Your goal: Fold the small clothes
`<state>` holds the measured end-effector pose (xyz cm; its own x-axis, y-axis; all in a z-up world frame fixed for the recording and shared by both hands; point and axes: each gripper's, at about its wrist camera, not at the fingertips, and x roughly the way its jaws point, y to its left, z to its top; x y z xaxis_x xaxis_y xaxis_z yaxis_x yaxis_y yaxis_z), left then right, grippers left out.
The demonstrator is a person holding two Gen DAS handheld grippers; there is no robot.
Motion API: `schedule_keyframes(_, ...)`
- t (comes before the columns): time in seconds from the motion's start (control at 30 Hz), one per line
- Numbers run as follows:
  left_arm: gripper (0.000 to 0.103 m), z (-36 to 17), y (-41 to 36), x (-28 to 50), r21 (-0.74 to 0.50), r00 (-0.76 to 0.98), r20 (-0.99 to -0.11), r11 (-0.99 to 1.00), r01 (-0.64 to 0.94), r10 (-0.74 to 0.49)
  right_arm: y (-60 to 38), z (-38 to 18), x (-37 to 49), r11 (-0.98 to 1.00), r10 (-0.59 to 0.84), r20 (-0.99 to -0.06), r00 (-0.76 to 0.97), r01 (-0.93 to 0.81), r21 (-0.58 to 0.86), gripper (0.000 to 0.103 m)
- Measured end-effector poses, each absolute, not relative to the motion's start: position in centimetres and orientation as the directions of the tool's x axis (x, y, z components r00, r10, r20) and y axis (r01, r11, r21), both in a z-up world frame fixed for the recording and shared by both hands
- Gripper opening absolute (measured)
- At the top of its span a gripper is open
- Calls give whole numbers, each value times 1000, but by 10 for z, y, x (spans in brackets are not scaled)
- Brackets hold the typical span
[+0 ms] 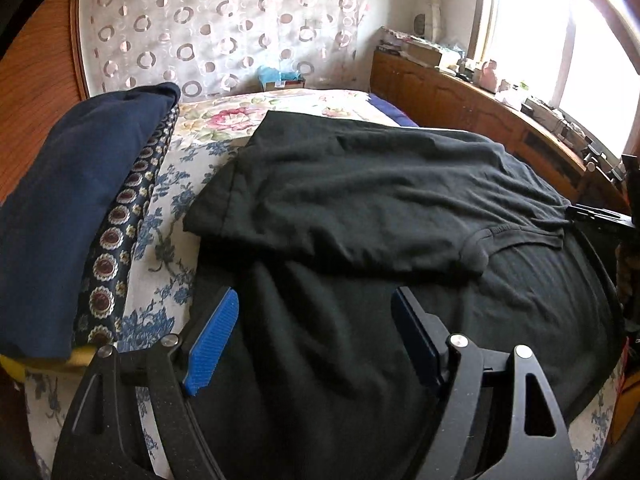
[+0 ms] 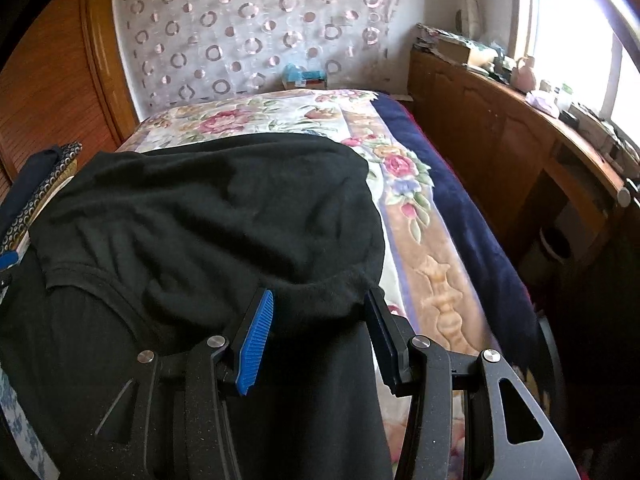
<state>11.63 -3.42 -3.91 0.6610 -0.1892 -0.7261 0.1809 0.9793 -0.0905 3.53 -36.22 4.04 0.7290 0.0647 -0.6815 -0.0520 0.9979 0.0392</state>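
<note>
A black T-shirt [image 1: 360, 208] lies on the floral bed, its far part folded back over the near part, with the neckline [image 1: 500, 236] showing at the fold. It also shows in the right wrist view [image 2: 208, 216]. My left gripper [image 1: 316, 304] is open just above the shirt's near left part, nothing between its blue pads [image 1: 212, 344]. My right gripper [image 2: 320, 304] is open over the shirt's right edge, with the folded edge lying between its jaws, not clamped.
A stack of folded dark blue and patterned cloth [image 1: 72, 208] sits at the left. The floral bedspread [image 2: 404, 184] extends to the right. A wooden cabinet [image 2: 500, 128] with clutter runs under the window. A patterned curtain [image 1: 224, 24] hangs behind the bed.
</note>
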Motion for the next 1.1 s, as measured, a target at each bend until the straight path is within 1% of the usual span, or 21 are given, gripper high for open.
schedule_keyframes(0.17,79,-40,-29,119,-86,660,-730,982,171,-179,-372,40,32,996,72,-670,739,-15,90,49)
schedule_keyframes(0.27,79,-39,-26,126,-96,655,-734,982,160,-179,-371,36,33,998,50,-683,728,-7,65,49)
schedule_keyframes(0.5,79,-34,-24,151,-103,644,-750,988,115,-153,-359,28,50,998,54,-713,699,-15,61,49)
schedule_keyframes(0.7,79,-39,-21,173,-110,617,-775,990,84,-138,-354,33,49,999,36,-708,705,-12,39,49)
schedule_keyframes(0.87,79,-46,-17,179,-103,600,-791,993,64,-121,-355,32,49,998,49,-708,705,-13,56,49)
schedule_keyframes(0.93,75,-47,-17,179,-105,601,-790,993,62,-121,-356,32,49,998,50,-707,706,-13,58,49)
schedule_keyframes(0.97,69,-47,-16,179,-104,601,-790,993,58,-118,-356,32,49,998,50,-707,706,-12,59,49)
schedule_keyframes(1.03,56,-49,-15,179,-98,604,-789,994,53,-110,-356,31,49,998,50,-707,706,-12,59,49)
schedule_keyframes(1.1,36,-50,-13,182,-82,608,-788,996,46,-93,-356,31,49,998,49,-707,706,-12,58,49)
